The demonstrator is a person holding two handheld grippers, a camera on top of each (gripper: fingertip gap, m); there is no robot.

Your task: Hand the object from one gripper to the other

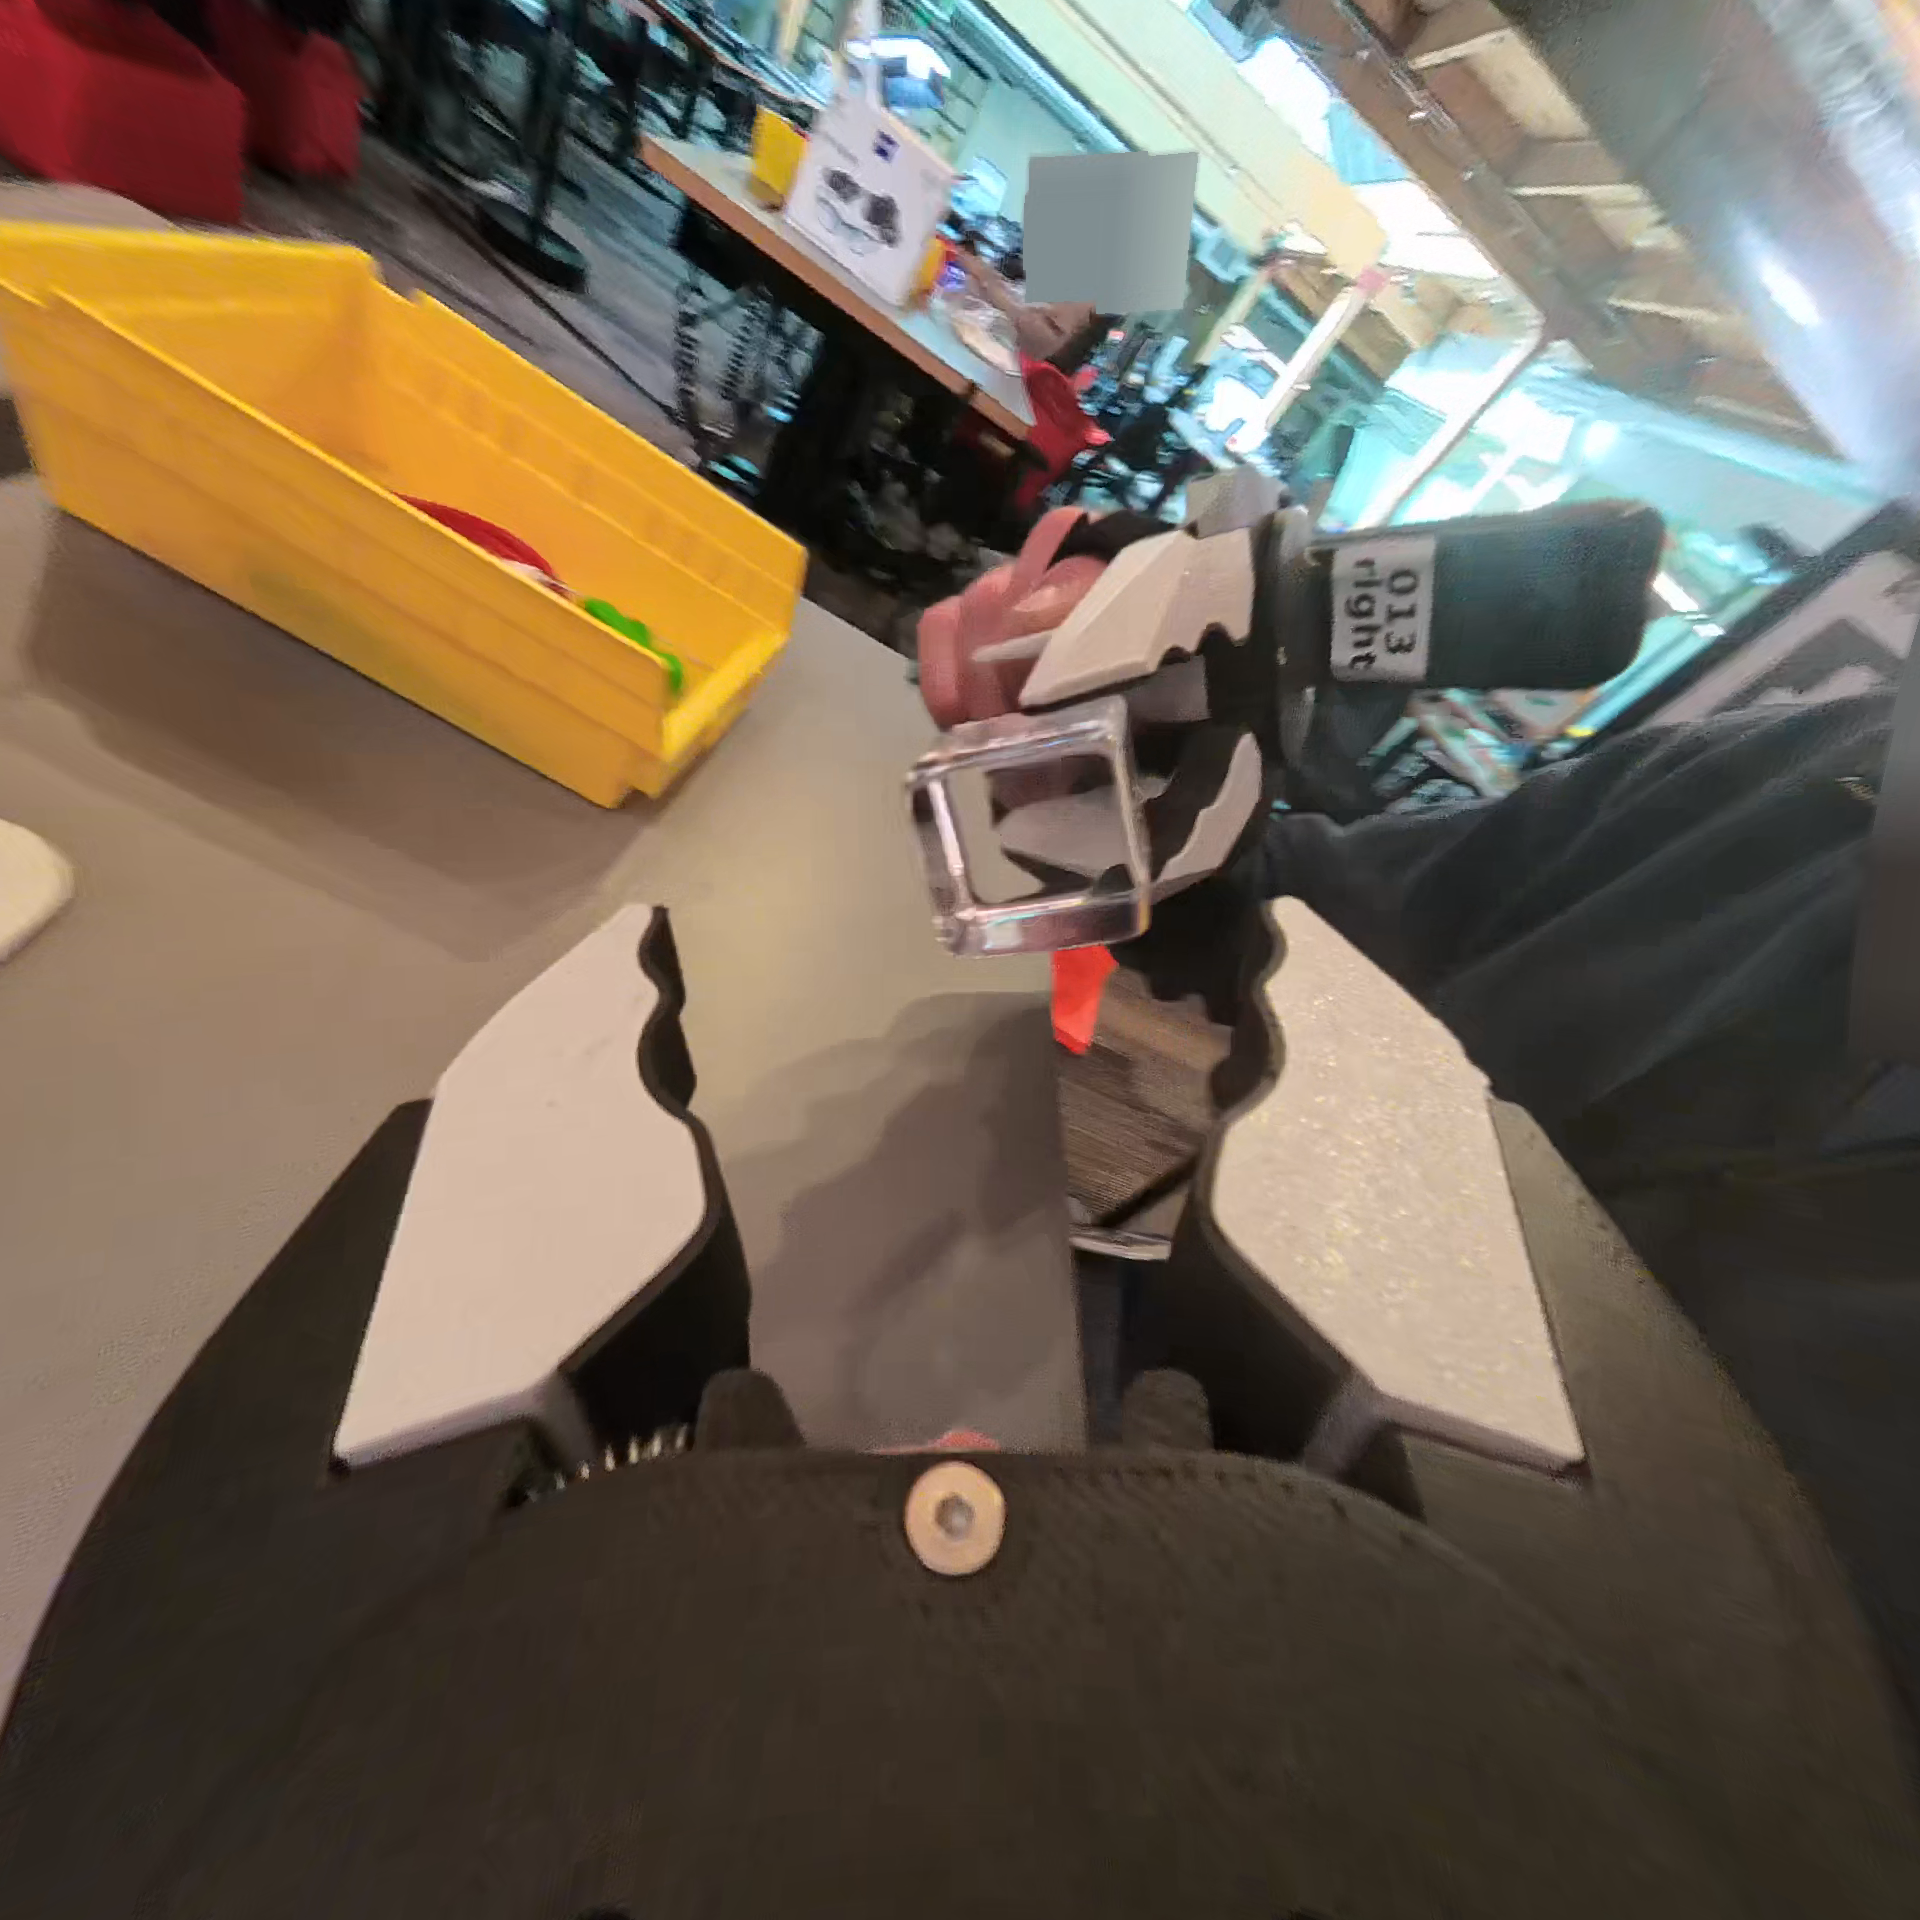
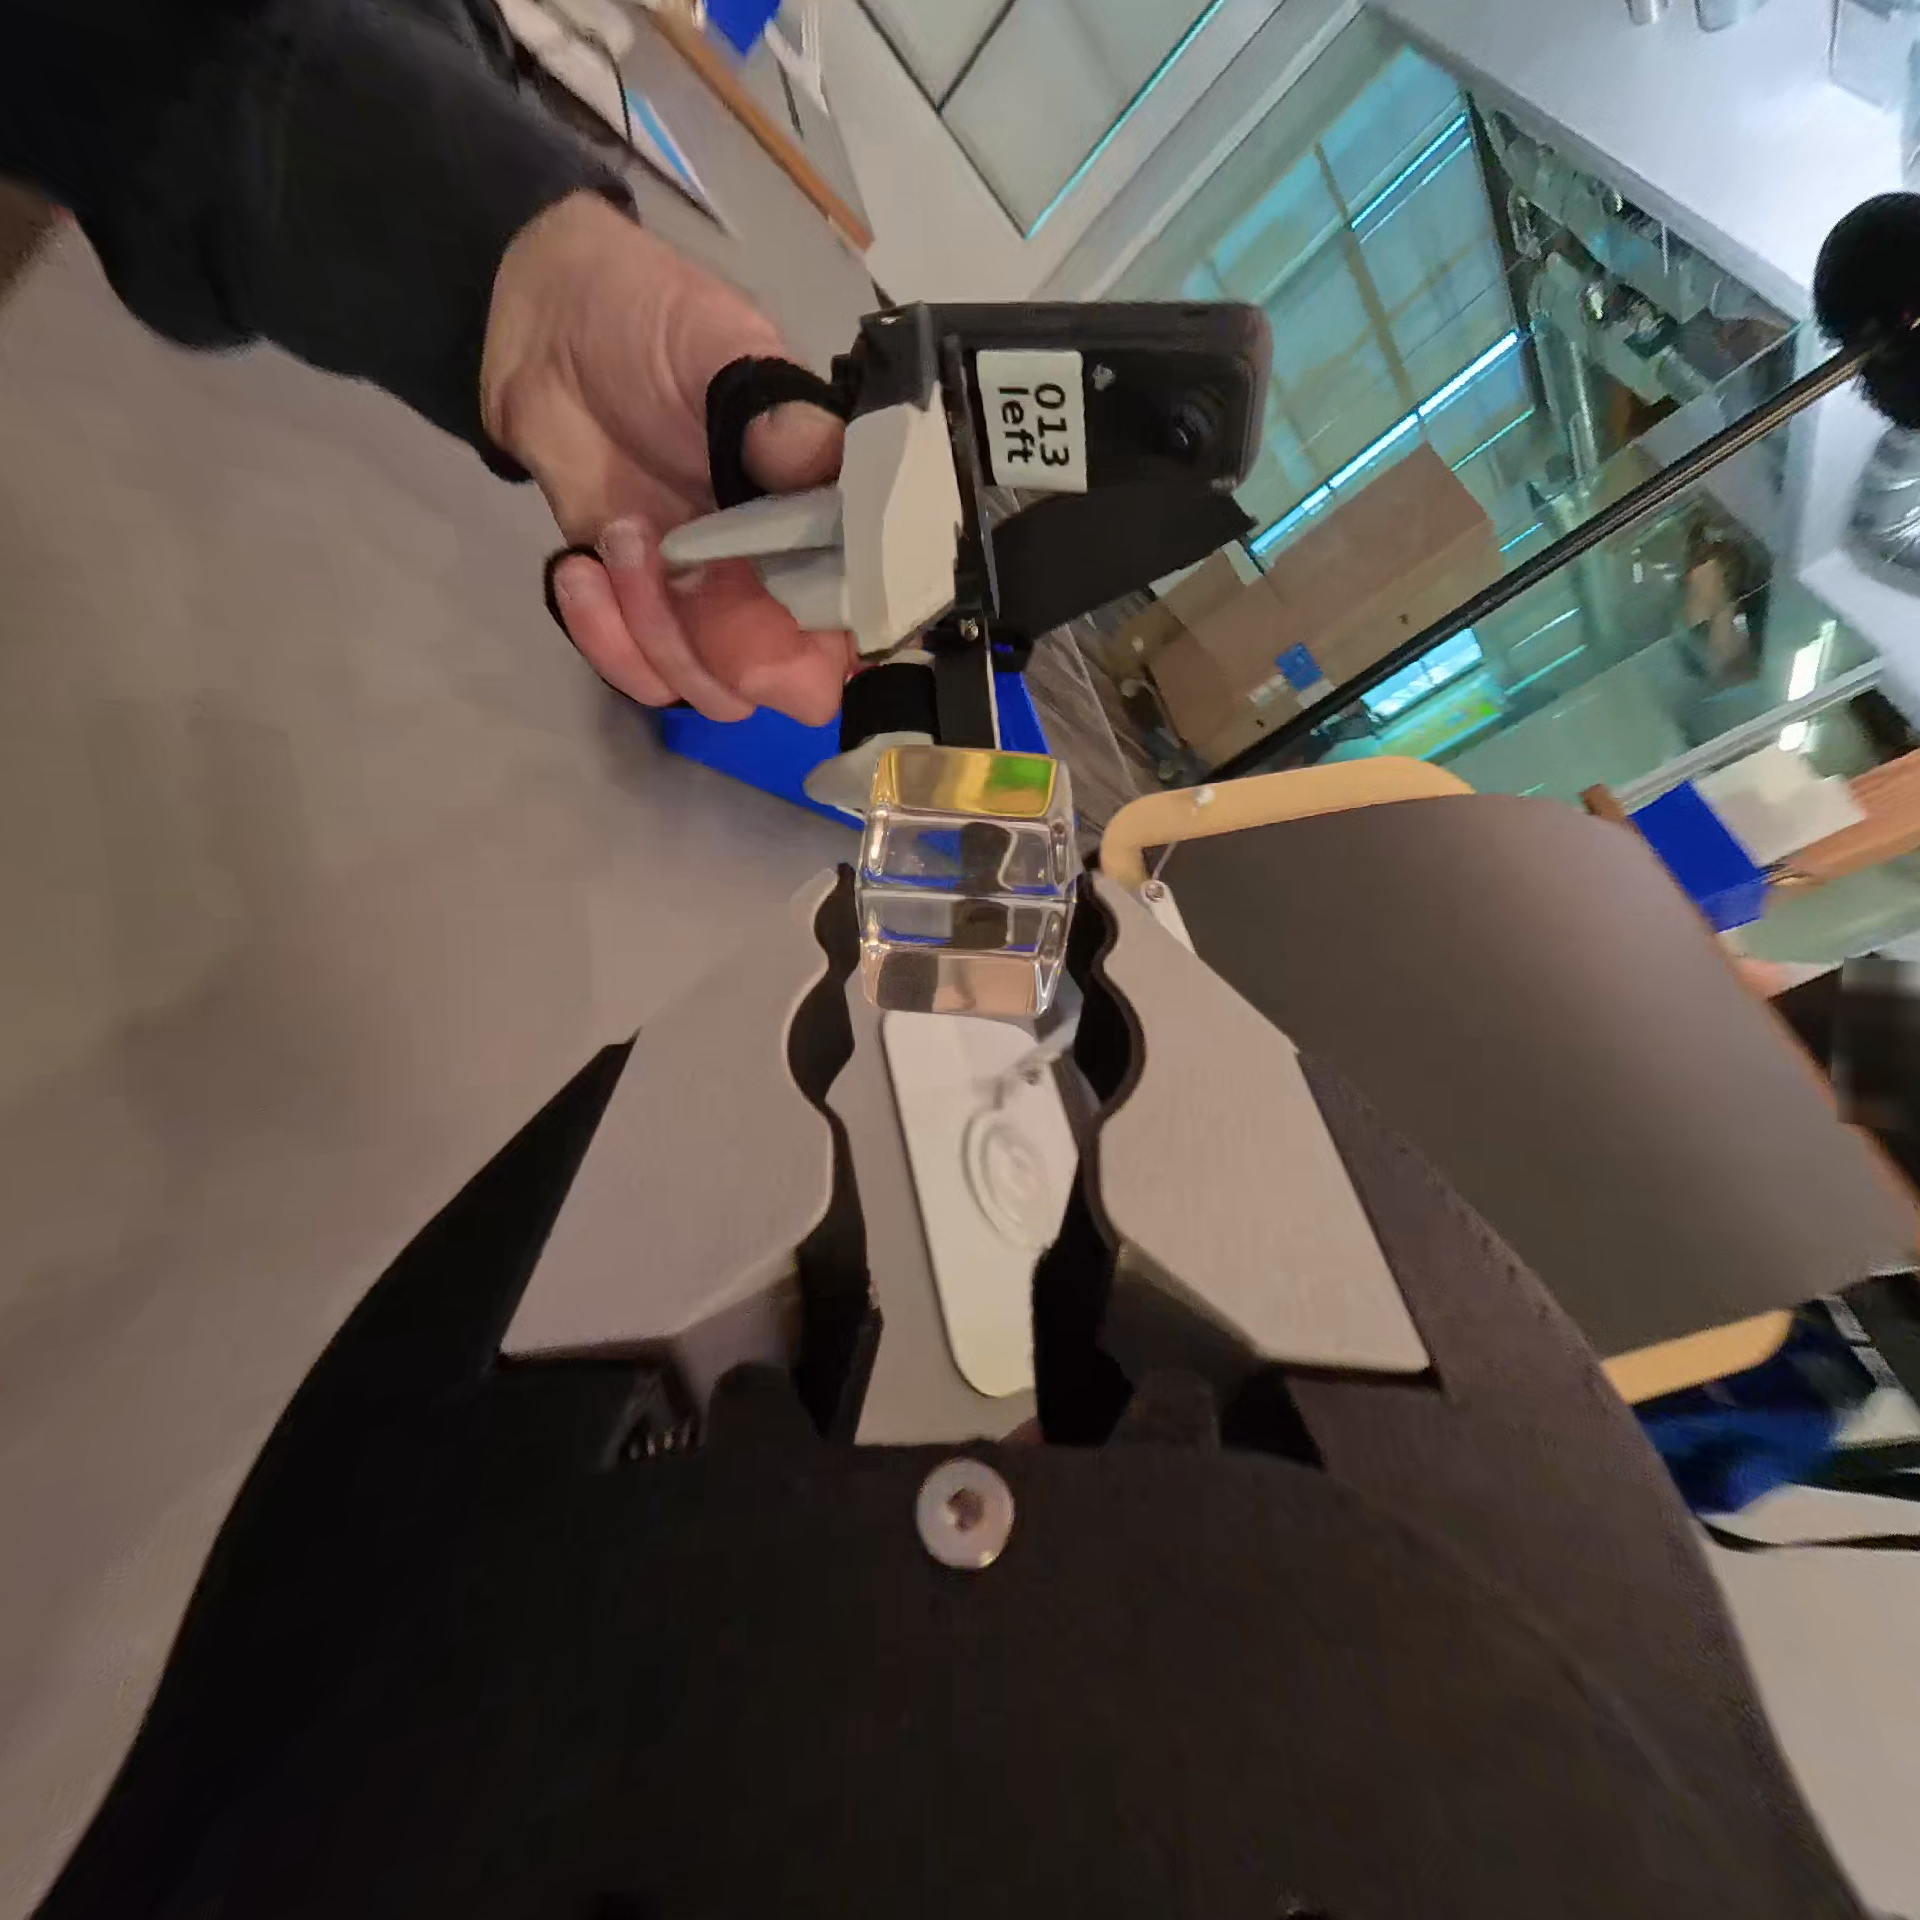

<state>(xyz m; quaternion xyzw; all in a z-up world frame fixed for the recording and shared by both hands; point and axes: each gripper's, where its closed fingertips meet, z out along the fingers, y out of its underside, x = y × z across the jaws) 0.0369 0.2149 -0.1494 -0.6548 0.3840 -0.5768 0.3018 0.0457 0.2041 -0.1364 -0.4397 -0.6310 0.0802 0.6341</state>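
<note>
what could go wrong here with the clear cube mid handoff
1. The clear cube sits only at the tips of the right gripper; its smooth faces could slip out.
2. The left gripper is open with the cube above its fingertips rather than between them, so closing now may miss it.
3. A dropped cube would hit the grey table.

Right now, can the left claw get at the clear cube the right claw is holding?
Probably yes. The left claw is open, and the clear cube juts out past the right claw just beyond its tips, with nothing between them.
</note>
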